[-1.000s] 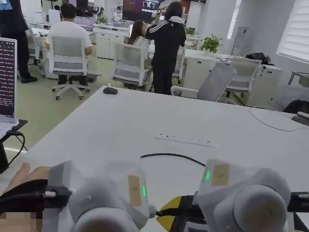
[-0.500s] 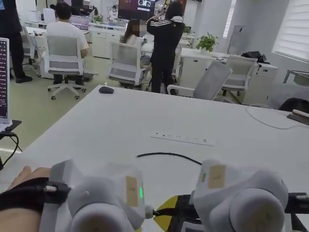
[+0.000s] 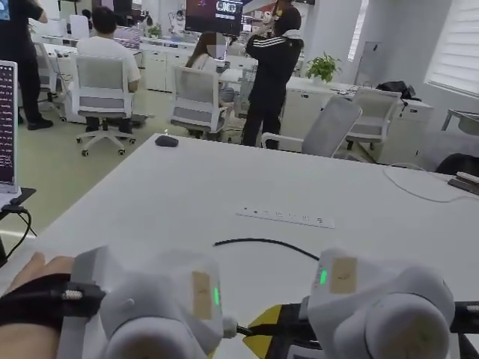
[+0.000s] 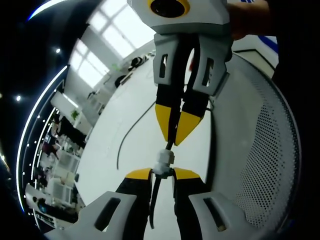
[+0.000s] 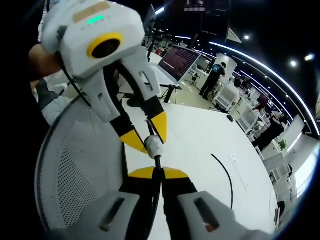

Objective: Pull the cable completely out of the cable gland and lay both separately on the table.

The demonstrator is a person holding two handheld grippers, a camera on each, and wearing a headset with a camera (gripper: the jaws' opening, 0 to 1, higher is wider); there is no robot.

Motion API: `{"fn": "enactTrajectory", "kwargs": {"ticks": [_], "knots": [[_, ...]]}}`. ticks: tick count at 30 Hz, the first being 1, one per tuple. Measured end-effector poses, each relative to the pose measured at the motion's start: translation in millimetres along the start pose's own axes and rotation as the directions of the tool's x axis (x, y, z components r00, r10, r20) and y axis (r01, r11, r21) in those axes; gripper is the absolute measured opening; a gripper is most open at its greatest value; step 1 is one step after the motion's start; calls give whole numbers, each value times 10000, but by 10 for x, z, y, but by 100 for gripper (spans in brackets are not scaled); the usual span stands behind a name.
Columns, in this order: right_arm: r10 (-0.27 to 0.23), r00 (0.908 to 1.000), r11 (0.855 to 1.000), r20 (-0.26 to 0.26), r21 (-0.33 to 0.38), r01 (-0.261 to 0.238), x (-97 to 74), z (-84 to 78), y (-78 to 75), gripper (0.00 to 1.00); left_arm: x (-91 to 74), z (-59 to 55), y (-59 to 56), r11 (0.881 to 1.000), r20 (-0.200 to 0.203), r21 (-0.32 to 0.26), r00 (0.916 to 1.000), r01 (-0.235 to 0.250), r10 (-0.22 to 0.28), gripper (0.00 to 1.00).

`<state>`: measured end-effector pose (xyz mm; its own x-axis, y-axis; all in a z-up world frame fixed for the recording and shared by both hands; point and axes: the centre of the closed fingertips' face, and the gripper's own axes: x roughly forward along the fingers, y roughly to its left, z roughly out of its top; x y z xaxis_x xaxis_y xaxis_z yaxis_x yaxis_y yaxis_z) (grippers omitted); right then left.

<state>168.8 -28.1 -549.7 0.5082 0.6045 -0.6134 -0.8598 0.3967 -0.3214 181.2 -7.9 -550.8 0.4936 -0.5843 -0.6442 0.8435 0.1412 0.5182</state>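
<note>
A white cable gland [image 4: 164, 162] sits on a black cable [image 4: 125, 140] just above the white table [image 3: 187, 194]. My left gripper [image 4: 162, 173] is shut on the gland. My right gripper [image 5: 159, 172] is shut on the cable right beside the gland [image 5: 152, 145], tip to tip with the left gripper [image 5: 150, 137]. The cable still runs through the gland. In the head view both gripper bodies sit at the near edge, with the right gripper's yellow fingertips [image 3: 262, 329] between them. The free cable [image 3: 262, 241] curves away over the table.
A flat white strip [image 3: 284, 217] lies mid-table, a dark mouse [image 3: 166, 140] at the far edge, and a thin white cable [image 3: 419, 191] to the right. A white mesh chair [image 4: 260, 150] is close under the grippers. A screen [image 3: 7, 127] stands at the left. People and office chairs stand beyond the table.
The head camera has shifted a little. Both grippers keep their hold in the same place, and the cable on the table lies as before.
</note>
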Motion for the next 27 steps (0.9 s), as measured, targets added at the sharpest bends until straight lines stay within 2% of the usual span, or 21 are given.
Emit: {"fn": "enactTrajectory", "kwargs": {"ticks": [5, 10, 14, 19, 23, 25, 27], "knots": [[-87, 9998, 9999, -168, 68, 88, -38, -104, -38, 3, -12, -35, 22, 10000, -148, 50, 9999, -59, 59, 17], [-289, 9980, 9993, -558, 238, 303, -87, -298, -122, 3, -34, -74, 62, 9998, -251, -1, 9995, -191, 191, 17], [-489, 9945, 9980, -925, 360, 524, -133, -464, -188, 3, -41, -91, 83, 9997, -285, -24, 9993, -251, 250, 17], [-555, 9920, 9960, -1130, 632, 629, -146, -581, -220, 3, -40, -75, 110, 9992, -206, -104, 9991, -373, 371, 17], [-445, 9925, 9955, -1140, 784, 536, -140, -596, -191, 3, -40, -57, 125, 9991, -158, -108, 9991, -403, 401, 16], [-392, 9937, 9960, -1049, 763, 474, -118, -564, -172, 3, -34, -48, 116, 9991, -108, -299, 9995, -314, 311, 16], [-359, 9951, 9965, -922, 715, 426, -88, -502, -156, 3, -21, -40, 96, 9994, -107, -248, 9997, -234, 231, 16]]}}
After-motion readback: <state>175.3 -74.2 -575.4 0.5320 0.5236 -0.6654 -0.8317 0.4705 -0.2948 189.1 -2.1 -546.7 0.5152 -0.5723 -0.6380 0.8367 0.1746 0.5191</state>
